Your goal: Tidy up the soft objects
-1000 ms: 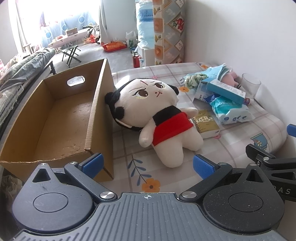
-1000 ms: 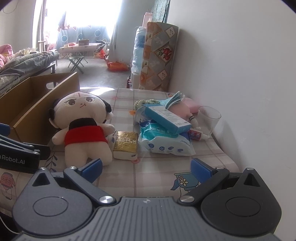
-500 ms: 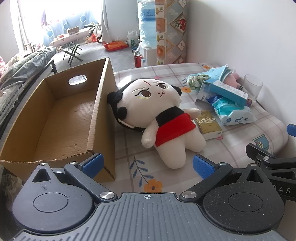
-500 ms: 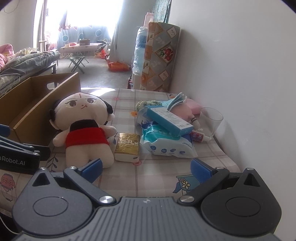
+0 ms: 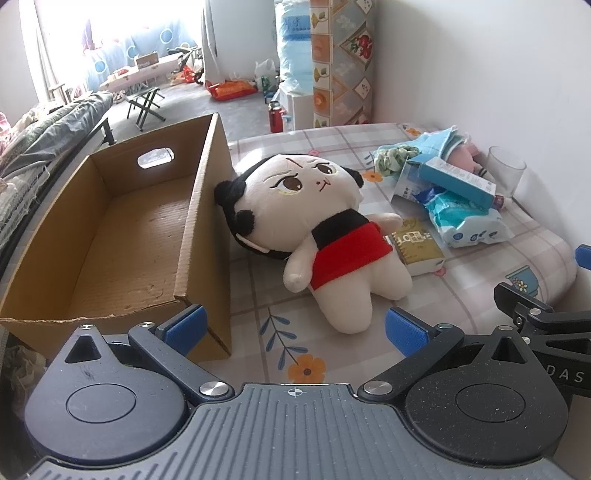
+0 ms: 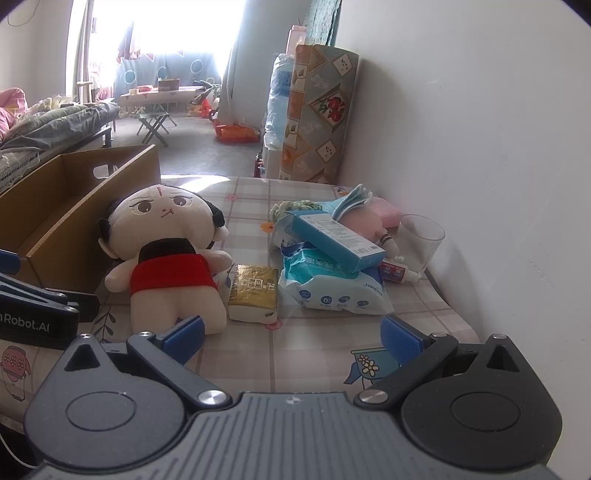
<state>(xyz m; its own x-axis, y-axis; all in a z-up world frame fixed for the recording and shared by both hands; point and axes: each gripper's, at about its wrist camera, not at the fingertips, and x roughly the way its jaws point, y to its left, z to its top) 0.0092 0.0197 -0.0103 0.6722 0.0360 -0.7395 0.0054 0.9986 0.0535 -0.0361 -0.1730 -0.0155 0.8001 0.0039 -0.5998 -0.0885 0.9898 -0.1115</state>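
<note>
Plush doll (image 5: 325,229) lies face-up on the tablecloth, head against the cardboard box (image 5: 199,206), legs pointing away toward the cameras. Left gripper (image 5: 293,328) and right gripper (image 6: 291,334) spread wide, holding nothing.

Daylight from the blown-out far window (image 6: 177,26) lights both sharp views; fisheye bending darkens the corners.

Cream doll (image 5: 325,229) in red and black, brown cardboard box (image 5: 122,236), checked floral tablecloth (image 5: 291,347), gold packet (image 6: 254,287)
</note>
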